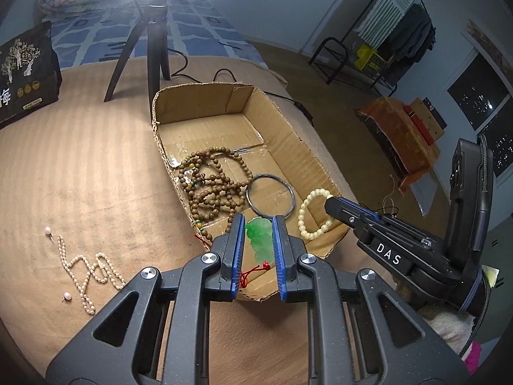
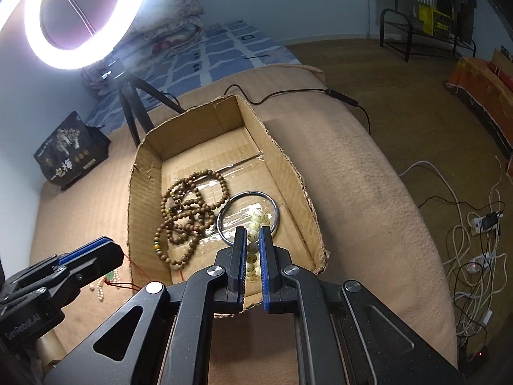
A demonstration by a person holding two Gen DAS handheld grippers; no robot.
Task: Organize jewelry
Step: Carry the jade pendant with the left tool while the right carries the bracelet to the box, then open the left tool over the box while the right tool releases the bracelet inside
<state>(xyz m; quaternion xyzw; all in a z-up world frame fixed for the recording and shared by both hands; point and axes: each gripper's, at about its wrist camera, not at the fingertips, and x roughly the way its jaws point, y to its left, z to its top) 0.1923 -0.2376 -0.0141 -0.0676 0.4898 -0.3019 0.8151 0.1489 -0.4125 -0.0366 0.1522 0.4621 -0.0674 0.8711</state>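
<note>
A cardboard box point(image 1: 282, 134) point(image 2: 288, 166) sits on a tan blanket. Inside lie brown wooden beads point(image 1: 211, 183) point(image 2: 189, 205) and a metal bangle point(image 1: 271, 197) point(image 2: 247, 197). My left gripper point(image 1: 259, 221) is shut on a green jade pendant point(image 1: 260, 237) with a red cord, held over the box's near end. My right gripper point(image 2: 253, 234) is shut on a cream bead bracelet point(image 1: 312, 215) point(image 2: 255, 224), held over the box's near right corner. A pearl necklace point(image 1: 86, 271) and two pearl earrings point(image 1: 48, 231) lie on the blanket at the left.
A ring light on a tripod point(image 1: 150, 48) point(image 2: 83, 16) stands behind the box. A black printed bag point(image 1: 25, 73) point(image 2: 70, 150) stands at the far left. Cables point(image 2: 474, 224) lie on the floor to the right.
</note>
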